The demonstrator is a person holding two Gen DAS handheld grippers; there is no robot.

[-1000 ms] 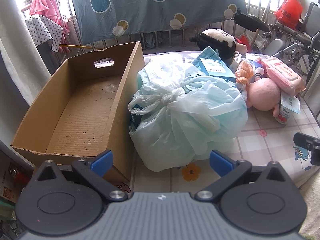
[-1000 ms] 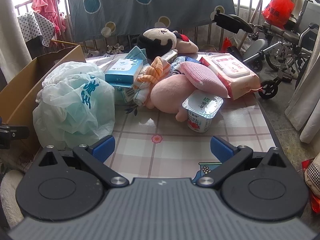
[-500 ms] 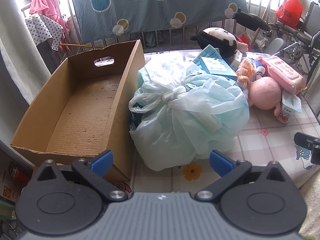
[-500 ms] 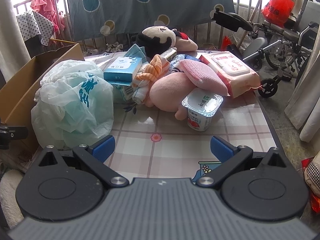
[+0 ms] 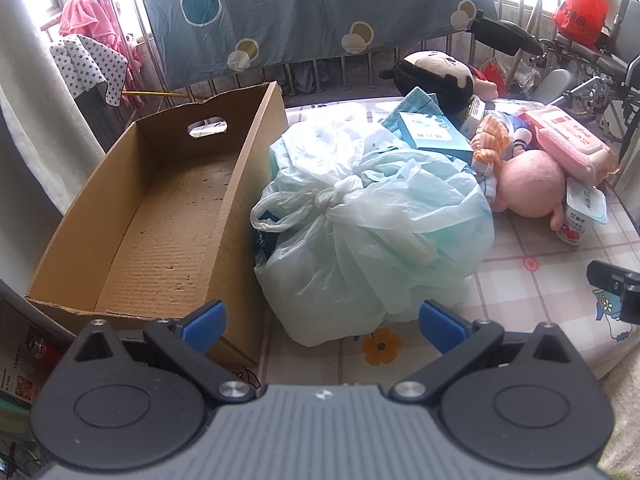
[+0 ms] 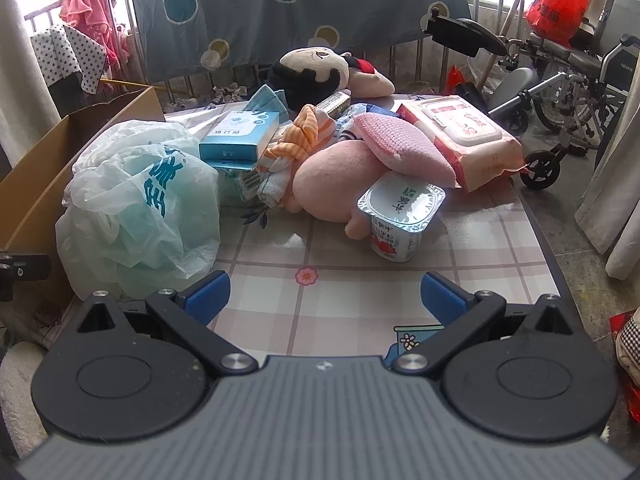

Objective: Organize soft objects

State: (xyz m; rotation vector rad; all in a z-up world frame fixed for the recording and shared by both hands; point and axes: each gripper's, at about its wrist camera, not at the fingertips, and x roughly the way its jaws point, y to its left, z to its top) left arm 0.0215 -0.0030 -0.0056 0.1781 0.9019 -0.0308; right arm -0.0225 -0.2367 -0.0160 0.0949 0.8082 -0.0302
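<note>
A knotted pale green plastic bag point(image 5: 372, 236) lies on the checked tablecloth beside an empty open cardboard box point(image 5: 160, 216); the bag also shows in the right wrist view point(image 6: 140, 204). Behind it lie a pink plush point(image 6: 332, 176), a pink knitted pad point(image 6: 400, 148), an orange striped cloth doll point(image 6: 300, 140) and a black-haired plush doll point(image 6: 316, 68). My left gripper point(image 5: 322, 322) is open and empty, just short of the bag. My right gripper point(image 6: 324, 296) is open and empty, above bare tablecloth short of the pile.
A yogurt cup point(image 6: 400, 220), a blue carton point(image 6: 240, 136) and a wet-wipes pack point(image 6: 464, 136) lie among the soft things. A wheelchair point(image 6: 568, 80) stands to the right of the table. A spotted sheet point(image 5: 312, 8) hangs on a railing behind.
Both views have shifted slightly, with the scene sitting a little lower and closer. Both grippers stay open and nothing on the table has moved.
</note>
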